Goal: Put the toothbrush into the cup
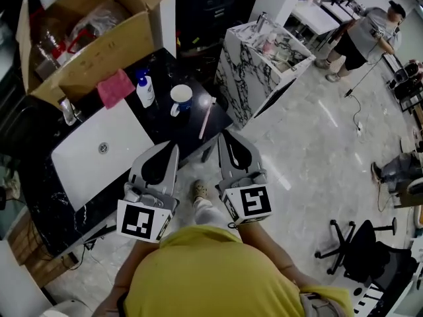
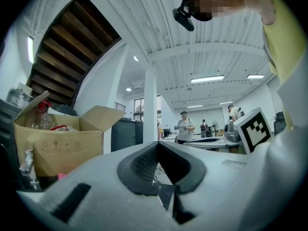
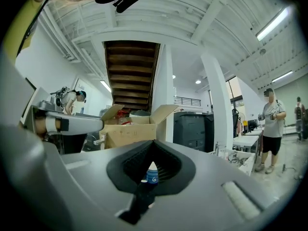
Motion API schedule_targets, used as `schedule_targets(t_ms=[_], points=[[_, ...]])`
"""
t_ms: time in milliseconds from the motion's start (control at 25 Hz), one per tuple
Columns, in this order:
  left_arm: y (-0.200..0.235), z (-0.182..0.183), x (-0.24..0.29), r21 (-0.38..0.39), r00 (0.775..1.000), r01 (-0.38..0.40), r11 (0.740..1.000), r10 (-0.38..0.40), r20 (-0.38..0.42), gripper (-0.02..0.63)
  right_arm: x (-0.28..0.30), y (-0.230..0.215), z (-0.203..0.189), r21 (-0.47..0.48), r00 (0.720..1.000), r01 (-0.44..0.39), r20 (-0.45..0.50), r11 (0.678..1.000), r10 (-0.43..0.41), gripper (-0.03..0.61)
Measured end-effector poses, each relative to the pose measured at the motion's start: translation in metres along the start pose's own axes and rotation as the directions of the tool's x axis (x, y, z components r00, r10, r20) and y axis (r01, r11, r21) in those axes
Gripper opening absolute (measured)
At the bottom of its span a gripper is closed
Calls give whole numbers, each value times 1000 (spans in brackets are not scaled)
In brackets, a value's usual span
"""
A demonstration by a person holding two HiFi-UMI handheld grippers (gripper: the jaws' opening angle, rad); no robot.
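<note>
In the right claw [image 3: 153, 152] view the bottle [image 3: 152, 173] shows only its white cap and some blue (the rest is hidden behind the claw's own body). The head view's top edge cuts off the cardboard box [image 1: 92, 58], whose contents are too unclear to name.

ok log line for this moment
stage: pre-grasp | left tongs: shut, empty | right tongs: shut, empty | toothbrush: on counter beside cup

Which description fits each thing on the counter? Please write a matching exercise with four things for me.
Things:
1. toothbrush
2. cup
3. cloth
4. bottle

Descriptions:
A. pink, nearest the box
B. thin, lying flat
C. white, with a handle
D. has a blue cap

Pairs: 1-B, 2-C, 3-A, 4-D
</note>
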State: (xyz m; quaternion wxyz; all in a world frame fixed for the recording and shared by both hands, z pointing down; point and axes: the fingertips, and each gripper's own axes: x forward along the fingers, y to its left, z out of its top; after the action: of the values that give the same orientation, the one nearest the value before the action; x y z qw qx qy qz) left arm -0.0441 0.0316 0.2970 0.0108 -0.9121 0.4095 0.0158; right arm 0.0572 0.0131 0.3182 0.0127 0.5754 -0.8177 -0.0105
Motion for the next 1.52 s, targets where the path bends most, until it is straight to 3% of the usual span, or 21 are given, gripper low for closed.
schedule_targets(t_ms=[400, 920, 1280, 1520], points=[[40, -9, 72, -1, 997, -72, 997, 72, -20, 3, 85, -42, -8, 6, 996, -91, -17, 996, 91, 9], [62, -29, 114, -4, 991, -129, 992, 129, -22, 3, 130, -64, -34, -18, 985, -164, -63, 986, 163, 9], [71, -53, 120, -30, 992, -104, 994, 101, -72, 3, 140, -70, -80, 43, 968, -134, -208, 990, 140, 13], [82, -62, 127, -20, 990, -57, 998, 54, -126, 3, 149, -70, -122, 71, 930, -100, -348, 992, 119, 30]])
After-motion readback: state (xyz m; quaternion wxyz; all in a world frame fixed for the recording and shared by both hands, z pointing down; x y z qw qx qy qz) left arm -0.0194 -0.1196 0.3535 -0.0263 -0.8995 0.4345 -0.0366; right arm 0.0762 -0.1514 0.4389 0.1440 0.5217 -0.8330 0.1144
